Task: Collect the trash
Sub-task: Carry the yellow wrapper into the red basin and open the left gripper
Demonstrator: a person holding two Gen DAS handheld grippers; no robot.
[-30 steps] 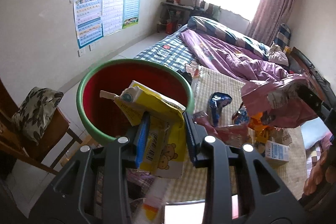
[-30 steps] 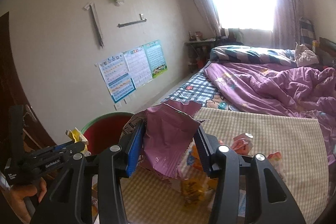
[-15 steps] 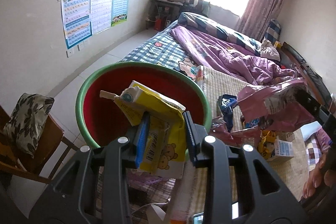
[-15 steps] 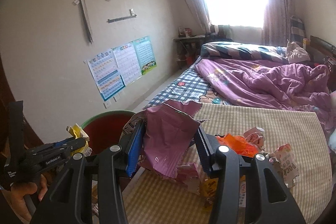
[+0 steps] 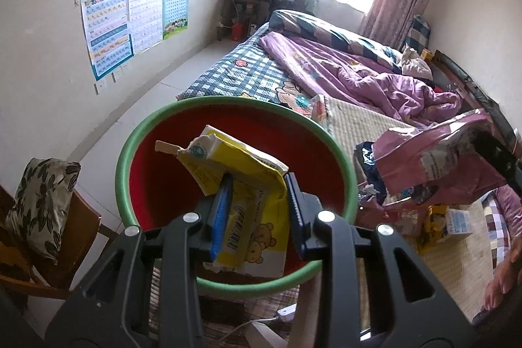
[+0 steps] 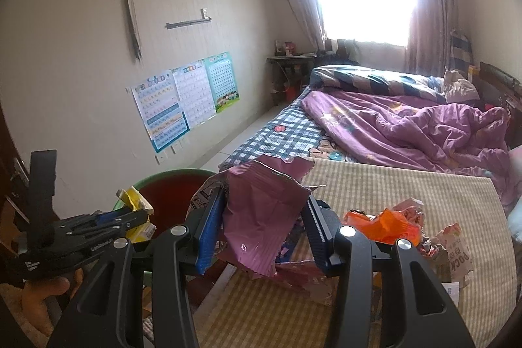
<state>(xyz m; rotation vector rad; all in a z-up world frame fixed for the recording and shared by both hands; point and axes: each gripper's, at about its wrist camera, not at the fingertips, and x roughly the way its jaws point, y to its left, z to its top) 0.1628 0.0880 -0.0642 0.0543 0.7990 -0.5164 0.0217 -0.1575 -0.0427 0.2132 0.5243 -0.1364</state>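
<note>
I have the left gripper (image 5: 257, 211) clamped on a yellow bear-print wrapper (image 5: 248, 217), poised over the red green-rimmed basin (image 5: 169, 185) for dropping. My right gripper (image 6: 264, 230) pinches a torn purple foil bag (image 6: 261, 217) beside the basin, above the checked mat (image 6: 391, 194) where more litter lies.

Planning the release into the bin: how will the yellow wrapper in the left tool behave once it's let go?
The yellow wrapper looks thin and creased, so probably floppy and light. It may flutter rather than drop straight. Held over the red bin by the left tool, it should likely still land inside. The stick poking from its top could snag.
</note>
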